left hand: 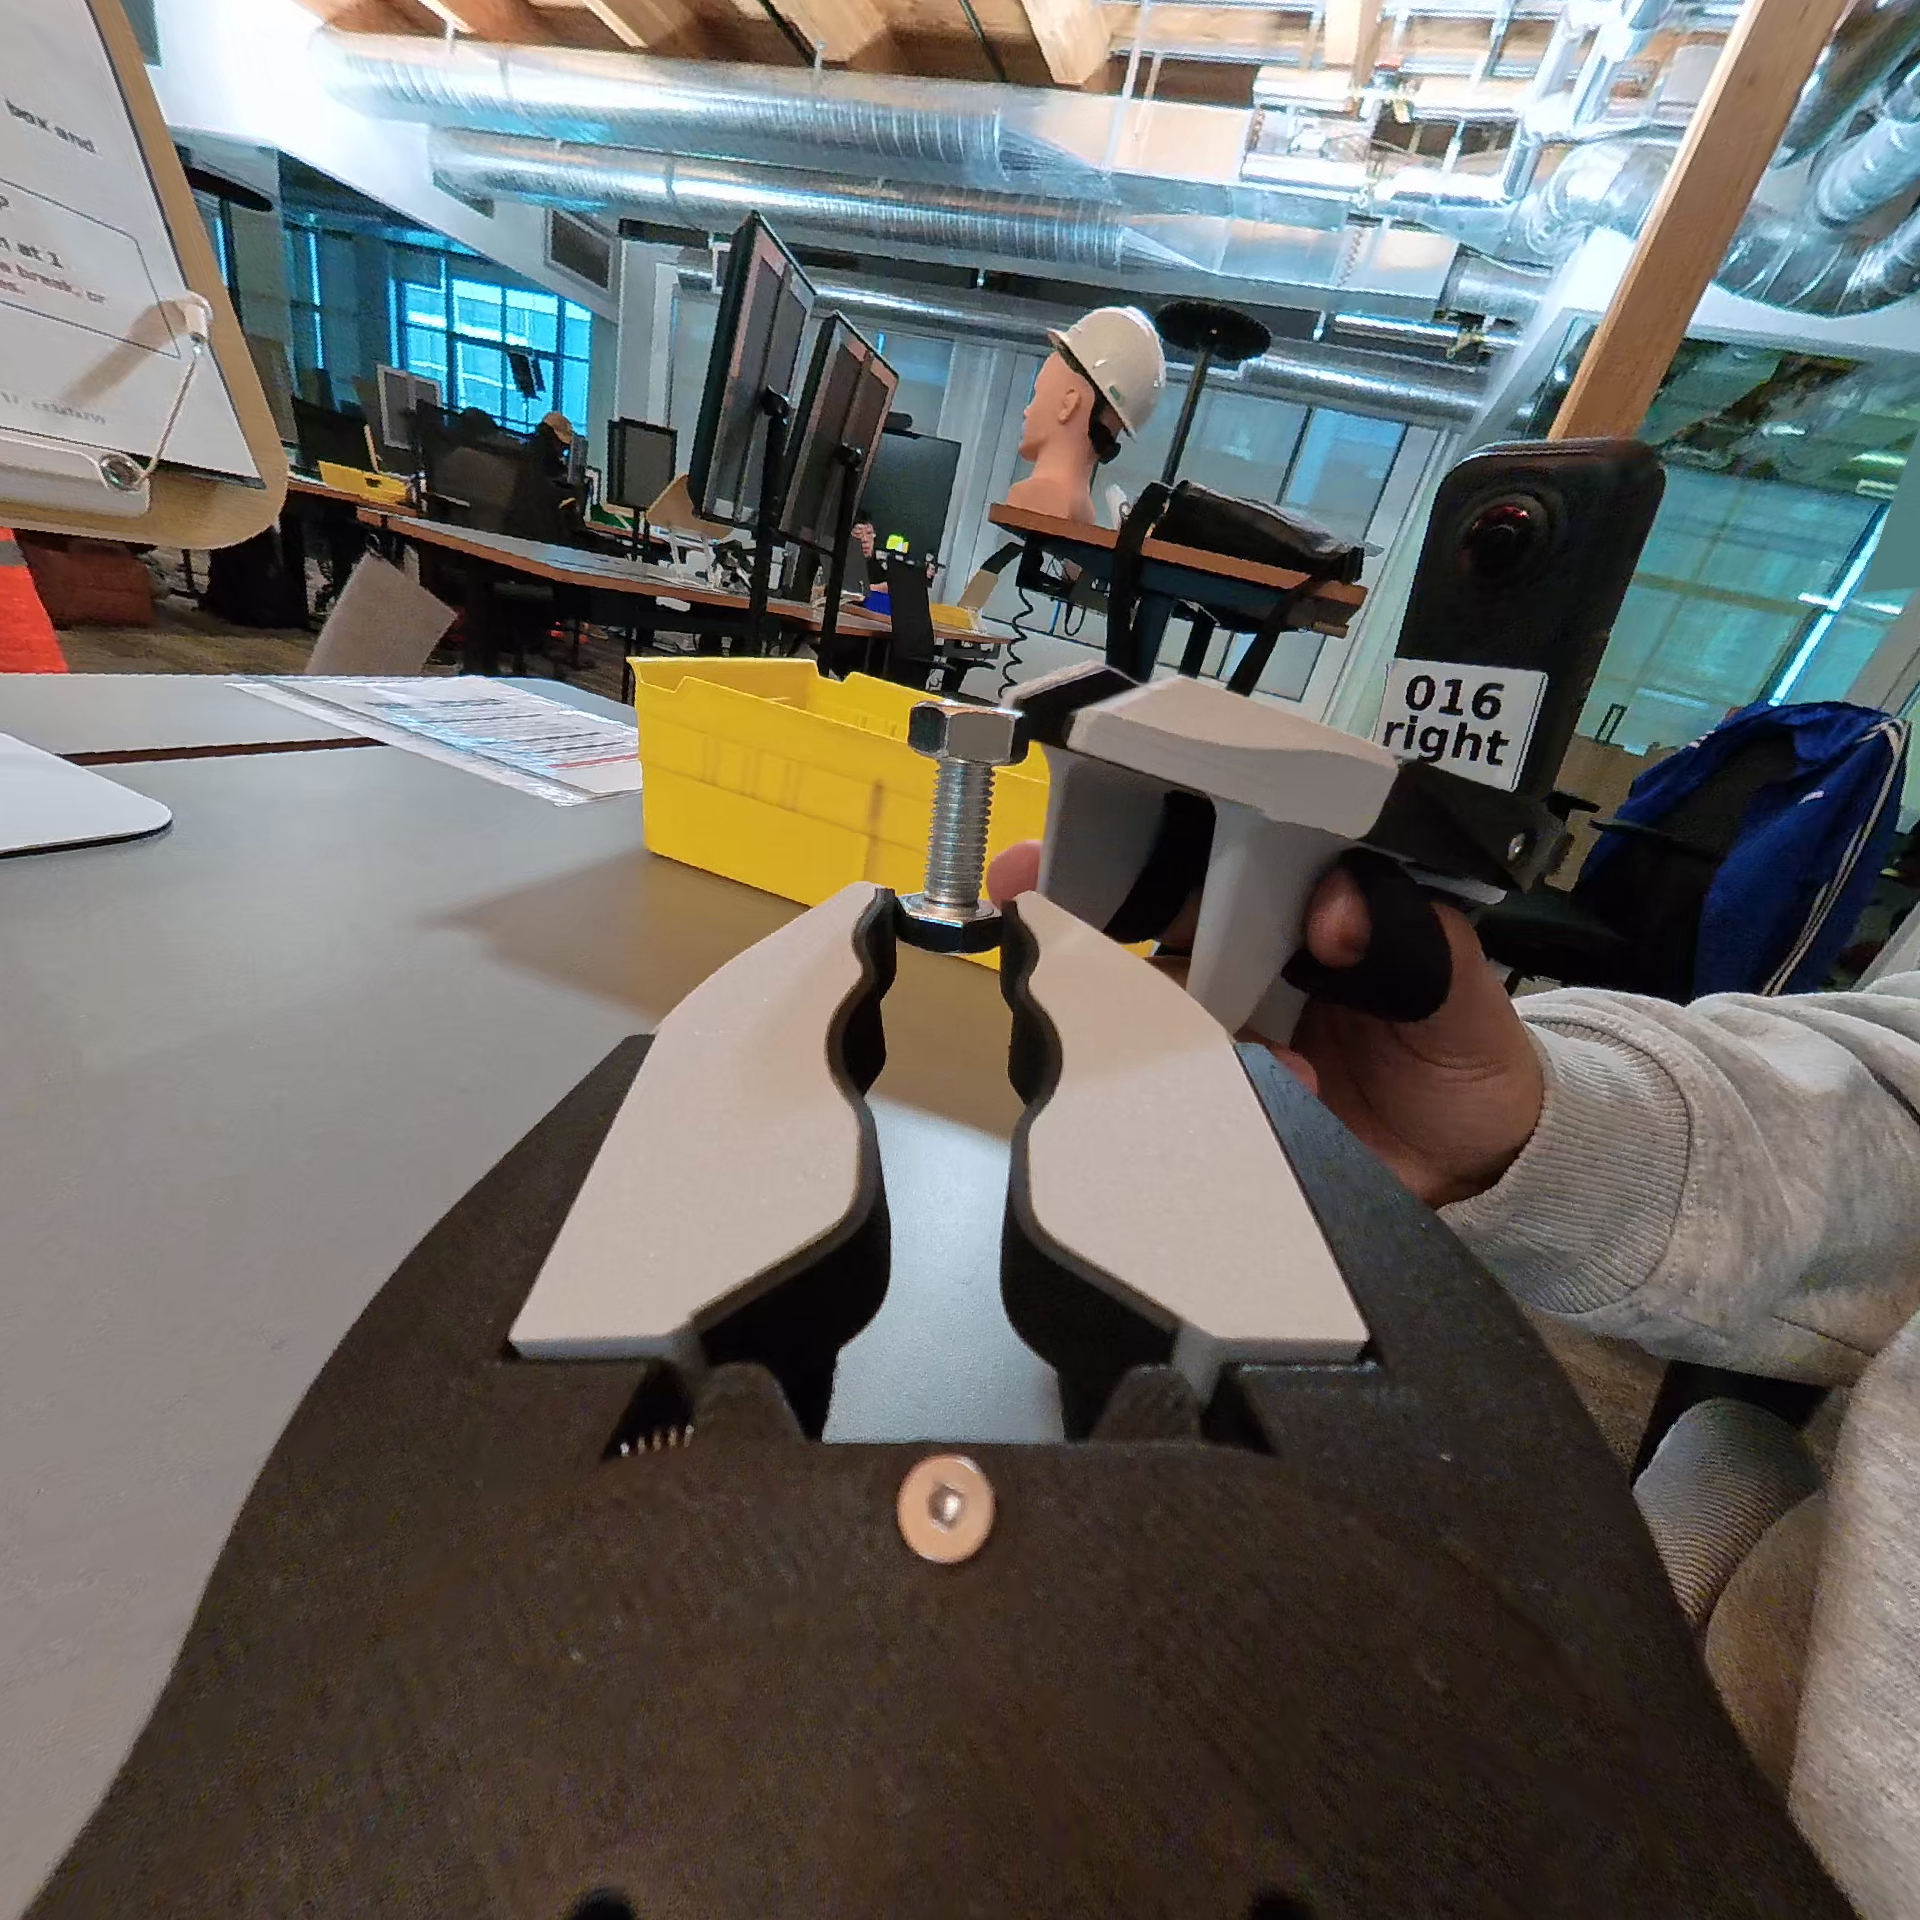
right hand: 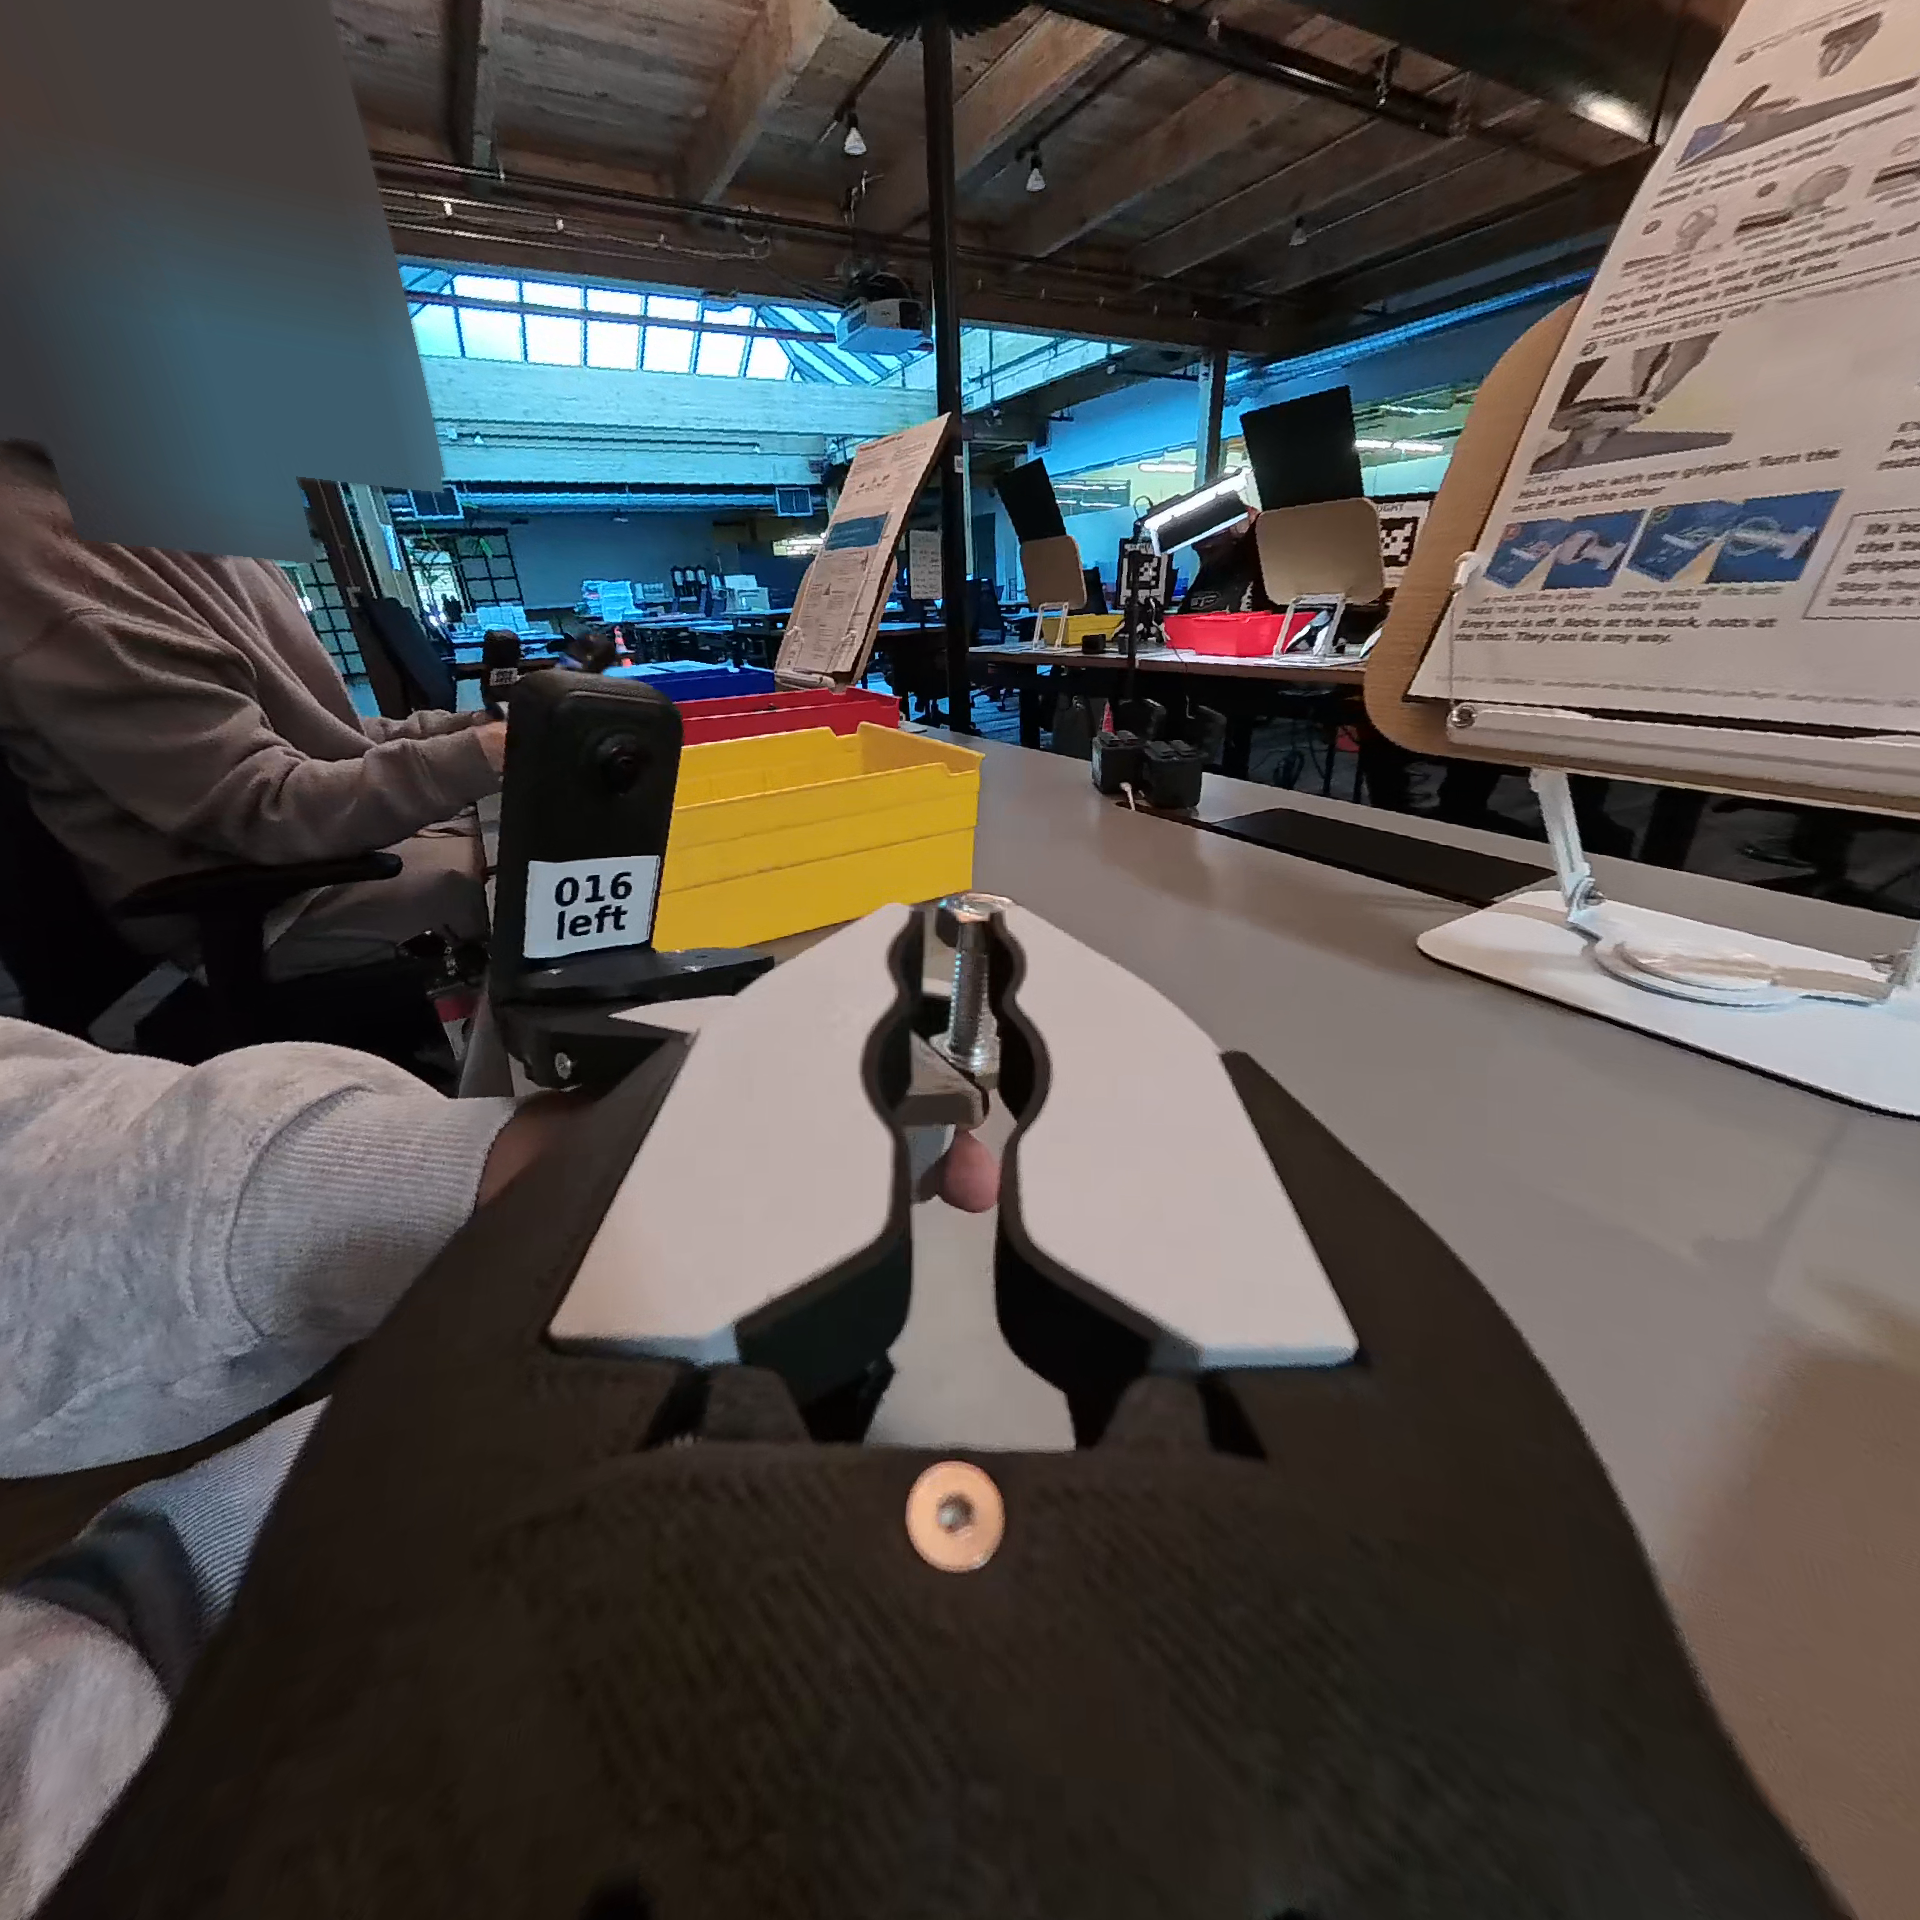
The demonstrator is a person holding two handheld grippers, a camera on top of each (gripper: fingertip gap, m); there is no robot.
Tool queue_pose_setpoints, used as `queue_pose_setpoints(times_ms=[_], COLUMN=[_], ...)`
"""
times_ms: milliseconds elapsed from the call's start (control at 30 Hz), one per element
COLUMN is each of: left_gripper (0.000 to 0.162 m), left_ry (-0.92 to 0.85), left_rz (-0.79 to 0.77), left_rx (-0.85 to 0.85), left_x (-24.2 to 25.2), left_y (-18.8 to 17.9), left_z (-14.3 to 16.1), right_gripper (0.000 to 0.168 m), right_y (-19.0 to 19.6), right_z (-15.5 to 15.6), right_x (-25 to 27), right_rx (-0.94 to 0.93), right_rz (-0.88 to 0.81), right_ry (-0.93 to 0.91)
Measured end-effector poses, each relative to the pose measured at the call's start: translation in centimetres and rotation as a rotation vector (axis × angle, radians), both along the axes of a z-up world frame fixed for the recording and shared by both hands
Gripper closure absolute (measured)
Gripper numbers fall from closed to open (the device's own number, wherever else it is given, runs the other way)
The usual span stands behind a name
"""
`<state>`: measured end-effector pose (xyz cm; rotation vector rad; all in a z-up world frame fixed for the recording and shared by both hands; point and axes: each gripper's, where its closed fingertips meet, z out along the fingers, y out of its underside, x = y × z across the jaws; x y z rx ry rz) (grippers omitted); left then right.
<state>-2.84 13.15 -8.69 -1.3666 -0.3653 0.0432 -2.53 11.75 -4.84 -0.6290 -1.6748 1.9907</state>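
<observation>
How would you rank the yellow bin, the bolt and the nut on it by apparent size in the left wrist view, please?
1. yellow bin, largest though farther off.
2. bolt, standing upright, its head held by the right gripper.
3. nut, smallest, between the left gripper fingers.

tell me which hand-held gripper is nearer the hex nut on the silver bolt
Left. The left hand-held gripper has its fingertips on either side of the dark hex nut at the silver threaded bolt's lower end; the right hand-held gripper grips the bolt's head, farther up.
</observation>
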Motion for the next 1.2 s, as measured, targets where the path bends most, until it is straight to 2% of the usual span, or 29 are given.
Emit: queue_pose_setpoints(times_ms=[267,367,567,900,1067,1200], left_gripper=[0.142,0.142,0.142,0.142,0.142,0.141], left_ry=[0.006,0.008,0.006,0.010,0.010,0.009], left_rz=[-0.005,-0.006,-0.006,-0.002,0.008,0.006], left_rx=[-0.006,-0.008,-0.006,-0.010,-0.003,-0.006], left_x=[0.2,0.2,0.2,0.1,-0.2,-0.1], left_y=[0.1,0.2,0.1,-0.1,-0.3,-0.3], left_z=[0.0,0.0,0.0,0.0,0.1,0.0], right_gripper=[0.130,0.125,0.125,0.136,0.147,0.142], right_y=[-1.0,-1.2,-0.5,0.9,1.4,1.2], right_z=[-0.6,-0.8,-0.4,-0.5,-0.7,-0.2], right_x=[-0.1,-0.1,-0.4,-1.3,-1.8,-1.3], right_rx=[0.013,0.016,0.004,-0.024,-0.013,-0.041], right_rz=[0.033,0.041,0.002,-0.064,-0.099,-0.064], right_ry=[-0.016,-0.020,-0.007,-0.042,-0.058,-0.040])
